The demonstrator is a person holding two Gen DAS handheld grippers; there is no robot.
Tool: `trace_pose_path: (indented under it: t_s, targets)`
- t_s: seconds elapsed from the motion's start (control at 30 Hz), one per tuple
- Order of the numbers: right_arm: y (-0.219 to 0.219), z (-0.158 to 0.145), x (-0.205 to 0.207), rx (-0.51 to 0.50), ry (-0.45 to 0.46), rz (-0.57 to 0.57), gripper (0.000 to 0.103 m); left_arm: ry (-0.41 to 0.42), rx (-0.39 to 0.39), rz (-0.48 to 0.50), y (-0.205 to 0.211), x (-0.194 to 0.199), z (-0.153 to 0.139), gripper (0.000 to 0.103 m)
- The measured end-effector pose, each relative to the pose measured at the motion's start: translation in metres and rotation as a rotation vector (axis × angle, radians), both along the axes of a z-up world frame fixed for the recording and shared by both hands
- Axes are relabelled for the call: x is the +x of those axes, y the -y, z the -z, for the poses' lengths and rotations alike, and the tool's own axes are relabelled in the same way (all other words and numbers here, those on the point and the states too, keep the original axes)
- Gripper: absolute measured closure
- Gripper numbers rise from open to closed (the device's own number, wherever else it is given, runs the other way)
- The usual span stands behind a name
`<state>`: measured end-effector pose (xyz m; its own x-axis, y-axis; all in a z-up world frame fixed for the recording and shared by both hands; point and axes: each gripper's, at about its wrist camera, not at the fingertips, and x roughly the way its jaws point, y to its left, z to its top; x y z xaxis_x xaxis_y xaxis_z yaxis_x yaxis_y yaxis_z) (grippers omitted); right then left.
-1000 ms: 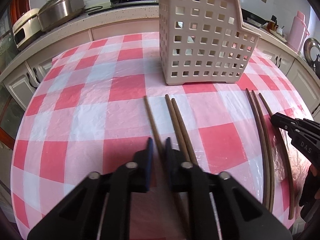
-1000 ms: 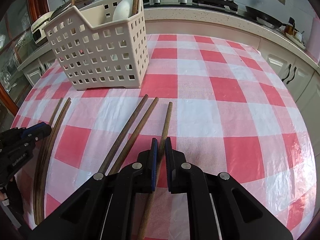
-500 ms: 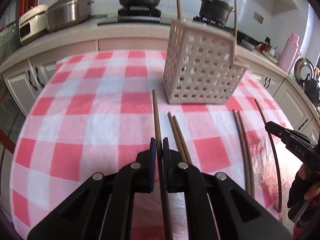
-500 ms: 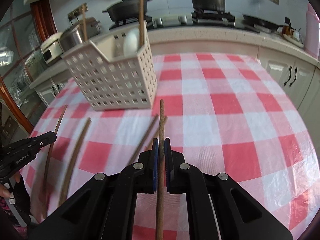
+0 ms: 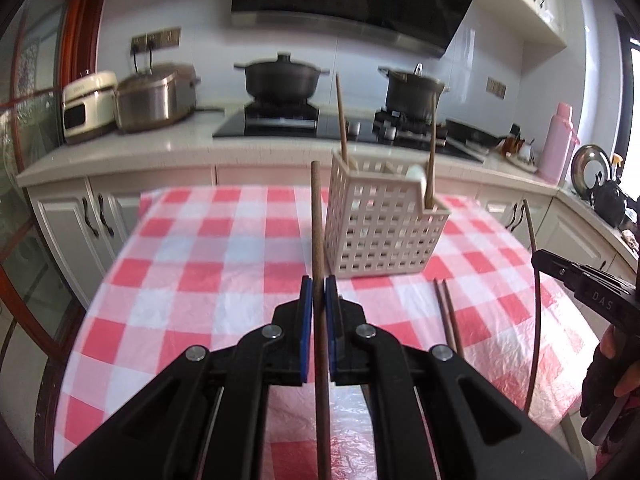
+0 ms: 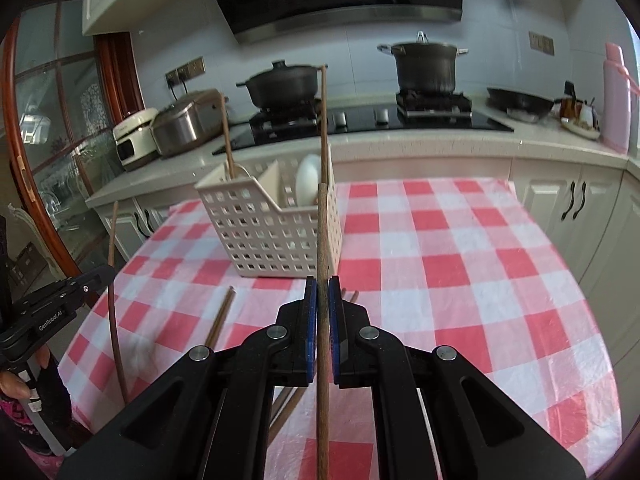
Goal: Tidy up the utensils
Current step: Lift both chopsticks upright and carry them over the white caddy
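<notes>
Two grippers are up over the red-and-white checked tablecloth (image 5: 192,276), each clamped on one wooden chopstick. White perforated utensil basket (image 5: 380,232) stands on the cloth toward the far edge, divided inside, already holding two upright chopsticks (image 5: 341,120) and a white spoon (image 6: 308,180); which compartment each sits in is hard to tell. Left gripper (image 5: 319,304) has its blue pads pressed nearly together on a brown chopstick (image 5: 318,232), gripped around mid-length, tip raised and pointing toward the basket's near left corner. Right gripper (image 6: 322,304) is likewise closed tight on its own chopstick (image 6: 321,232), tip overlapping the basket's right wall in view. Loose chopsticks on the cloth: a pair (image 5: 450,320) lying between the two grippers, and another one or two (image 6: 220,320) seen from the right wrist view, exact count unclear. Handling, as a judgement: light, stiff, thin and smooth, so a stick can pivot or slip in the pads; a hold near the middle looks best, with the far end lowered first into the basket's open top. Long sticks could catch on the rim or tip the light plastic basket.
</notes>
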<state>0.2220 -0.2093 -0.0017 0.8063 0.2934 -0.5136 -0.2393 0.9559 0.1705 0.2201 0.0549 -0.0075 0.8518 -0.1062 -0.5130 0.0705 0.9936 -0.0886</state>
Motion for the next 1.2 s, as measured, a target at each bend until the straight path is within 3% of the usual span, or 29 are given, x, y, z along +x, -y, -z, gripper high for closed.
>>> trace_pose_path:
  t_s: [0.43,1.2]
  targets:
    - [-0.010,-0.034,-0.044,-0.026,0.141,-0.022,0.097,0.147,0.020,0.003,0.006,-0.045,-0.028,0.097]
    - [-0.010,-0.052,-0.040,-0.018,0.243,-0.013,0.097,0.183,0.043,0.042,0.017,-0.038,-0.049,0.097]
